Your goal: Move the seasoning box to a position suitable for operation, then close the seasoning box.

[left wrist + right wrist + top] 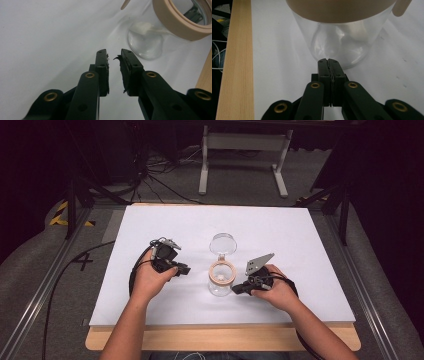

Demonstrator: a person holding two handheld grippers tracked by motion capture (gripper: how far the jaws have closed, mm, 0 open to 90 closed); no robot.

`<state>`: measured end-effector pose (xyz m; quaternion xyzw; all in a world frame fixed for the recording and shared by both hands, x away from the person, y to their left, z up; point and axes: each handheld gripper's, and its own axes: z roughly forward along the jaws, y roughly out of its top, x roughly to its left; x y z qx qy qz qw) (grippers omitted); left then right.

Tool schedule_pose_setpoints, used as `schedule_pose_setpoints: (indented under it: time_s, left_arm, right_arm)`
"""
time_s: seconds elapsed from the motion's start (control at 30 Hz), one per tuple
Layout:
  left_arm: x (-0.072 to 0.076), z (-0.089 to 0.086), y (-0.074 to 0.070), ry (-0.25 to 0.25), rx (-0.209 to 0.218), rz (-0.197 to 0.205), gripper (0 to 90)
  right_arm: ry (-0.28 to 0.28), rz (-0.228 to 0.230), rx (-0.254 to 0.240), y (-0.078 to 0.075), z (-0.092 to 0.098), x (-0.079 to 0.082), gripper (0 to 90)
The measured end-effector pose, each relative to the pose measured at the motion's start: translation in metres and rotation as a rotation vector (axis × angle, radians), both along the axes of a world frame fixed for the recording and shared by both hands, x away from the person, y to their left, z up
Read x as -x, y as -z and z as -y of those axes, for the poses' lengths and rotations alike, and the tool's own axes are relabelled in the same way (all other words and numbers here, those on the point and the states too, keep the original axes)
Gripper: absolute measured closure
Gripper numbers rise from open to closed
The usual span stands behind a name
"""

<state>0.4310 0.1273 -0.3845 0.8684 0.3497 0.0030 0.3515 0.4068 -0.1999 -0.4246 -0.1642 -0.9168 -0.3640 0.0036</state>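
Right gripper (239,289) had its jaws pressed together on nothing, nosed up just beside the glass jar (221,282) mid-table. Left gripper (184,269) sat slightly parted, empty too. I'd open wider before grabbing that rim. Jar looked basically empty, with its lid (223,243) flipped open behind.

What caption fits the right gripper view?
Shut right gripper pointed at the base of a clear glass jar on a white table.
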Motion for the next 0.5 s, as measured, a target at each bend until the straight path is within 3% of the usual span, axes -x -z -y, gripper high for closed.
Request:
schedule_pose_setpoints:
  time_s: [0.13, 0.27, 0.37, 0.4, 0.5]
  left_arm:
    - [-0.002, 0.001, -0.002, 0.006, 0.004, 0.010, 76.8]
    - [-0.004, 0.002, -0.007, 0.004, 0.036, 0.023, 78.3]
    - [-0.006, 0.004, -0.013, 0.014, 0.037, 0.040, 81.2]
    - [-0.007, 0.006, -0.017, 0.017, 0.068, 0.056, 82.4]
    - [-0.010, 0.009, -0.024, 0.024, 0.101, 0.073, 85.9]
  right_arm:
    - [0.003, -0.020, -0.021, -0.005, 0.004, 0.002, 89.7]
    - [0.034, -0.004, -0.070, -0.021, 0.015, 0.005, 89.8]
    - [0.055, 0.020, -0.101, -0.032, 0.019, 0.008, 89.8]
    - [0.058, 0.027, -0.114, -0.035, 0.019, 0.009, 89.8]
    - [0.066, 0.039, -0.148, -0.044, 0.017, 0.011, 89.8]
